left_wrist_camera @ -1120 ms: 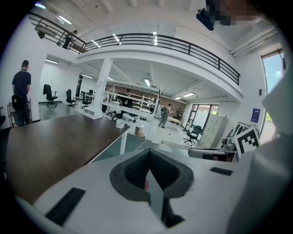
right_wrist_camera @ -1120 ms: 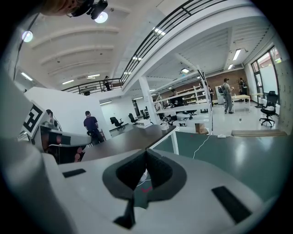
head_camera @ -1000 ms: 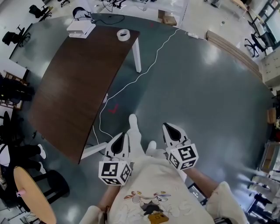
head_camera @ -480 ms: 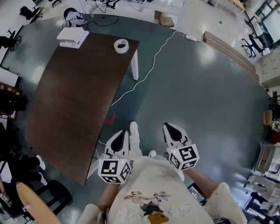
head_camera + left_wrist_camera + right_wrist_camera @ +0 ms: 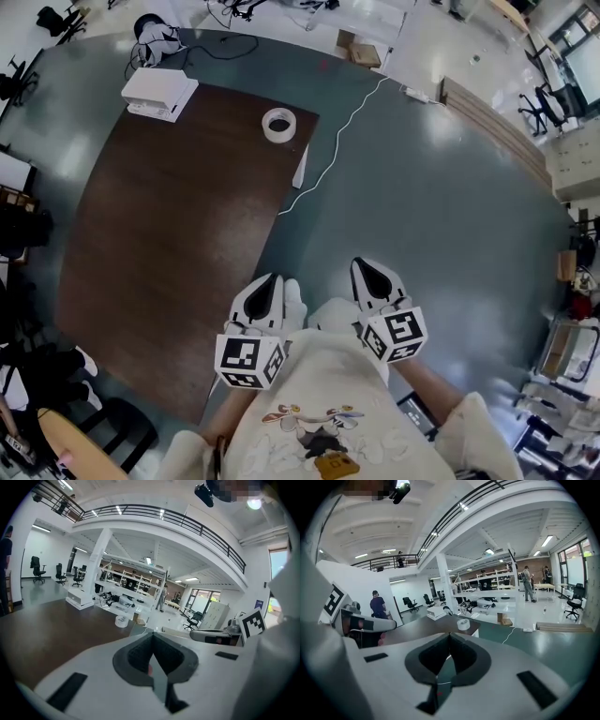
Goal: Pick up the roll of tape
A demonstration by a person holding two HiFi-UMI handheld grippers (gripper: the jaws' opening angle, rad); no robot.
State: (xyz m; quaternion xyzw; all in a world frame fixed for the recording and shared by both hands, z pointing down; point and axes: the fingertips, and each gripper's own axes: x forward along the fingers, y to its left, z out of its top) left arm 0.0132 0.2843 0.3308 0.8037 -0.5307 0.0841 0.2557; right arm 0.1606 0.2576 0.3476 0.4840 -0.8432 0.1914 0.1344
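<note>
The roll of tape lies flat on the dark table, close to its far corner at about eleven o'clock from the person and well apart from both grippers. A white box sits further off at ten o'clock, and a white cable trails over the floor at twelve. The left gripper and the right gripper are held side by side near the body. Each has its jaws pressed together with nothing between them, so whichever goes for the roll must open first. To my eye the roll is a light, stiff ring with a hollow middle. It looks unlikely to crush, but its smooth outer face could slip. I would put one jaw into the hole and the other outside, pinching the wall. It sits near the table's edge, so a careless nudge might push it off.
</note>
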